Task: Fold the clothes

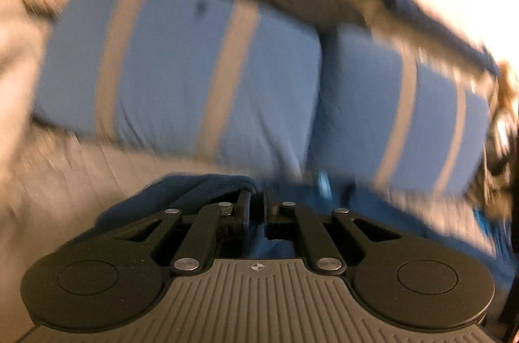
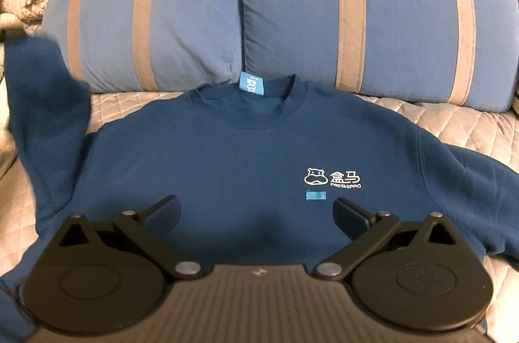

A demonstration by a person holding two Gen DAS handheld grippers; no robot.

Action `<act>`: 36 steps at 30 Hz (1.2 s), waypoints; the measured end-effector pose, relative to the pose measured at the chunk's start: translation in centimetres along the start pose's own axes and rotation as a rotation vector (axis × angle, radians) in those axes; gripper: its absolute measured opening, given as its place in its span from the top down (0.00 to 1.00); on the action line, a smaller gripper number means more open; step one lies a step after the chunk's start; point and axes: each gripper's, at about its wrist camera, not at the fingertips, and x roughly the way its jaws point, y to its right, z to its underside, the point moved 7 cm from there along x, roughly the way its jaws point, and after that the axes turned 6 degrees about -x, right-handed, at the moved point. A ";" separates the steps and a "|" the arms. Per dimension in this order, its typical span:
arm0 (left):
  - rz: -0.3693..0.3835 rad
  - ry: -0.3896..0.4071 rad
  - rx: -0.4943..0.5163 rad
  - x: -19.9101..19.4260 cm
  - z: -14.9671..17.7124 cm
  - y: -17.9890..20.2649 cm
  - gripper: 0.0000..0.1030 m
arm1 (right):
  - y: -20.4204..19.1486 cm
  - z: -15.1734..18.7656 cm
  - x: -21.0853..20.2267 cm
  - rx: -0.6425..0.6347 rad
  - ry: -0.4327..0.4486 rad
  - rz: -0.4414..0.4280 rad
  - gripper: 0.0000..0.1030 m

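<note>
Gripping apparently sweatshirt (image 1: 207, 190), blurred.

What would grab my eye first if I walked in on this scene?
A dark blue sweatshirt lies spread front-up across the quilted bed cover, with a white hippo logo on its chest. Behind it, two big blue pillows with tan stripes lean side by side. The right gripper hangs open over the shirt, while the left gripper is shut on a fold of blue fabric.
</note>
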 end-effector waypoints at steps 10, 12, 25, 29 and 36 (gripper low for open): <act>0.120 -0.125 -0.184 -1.7 2.4 -5.1 0.26 | 0.5 0.5 0.1 0.015 -0.022 0.008 0.00; 0.125 -0.094 -0.259 -2.5 1.4 -6.8 0.26 | 0.4 0.5 0.1 0.013 -0.022 0.001 0.00; 0.075 -0.148 -0.805 -0.3 5.9 -17.2 0.28 | 0.5 0.4 0.1 0.031 -0.033 -0.022 0.00; 0.096 -0.183 -0.881 0.0 8.2 -18.1 0.28 | 0.4 0.4 0.1 0.031 -0.036 -0.025 0.00; 0.155 -0.260 -1.079 2.2 11.1 -19.3 0.39 | 0.3 0.5 0.3 0.029 -0.044 -0.025 0.00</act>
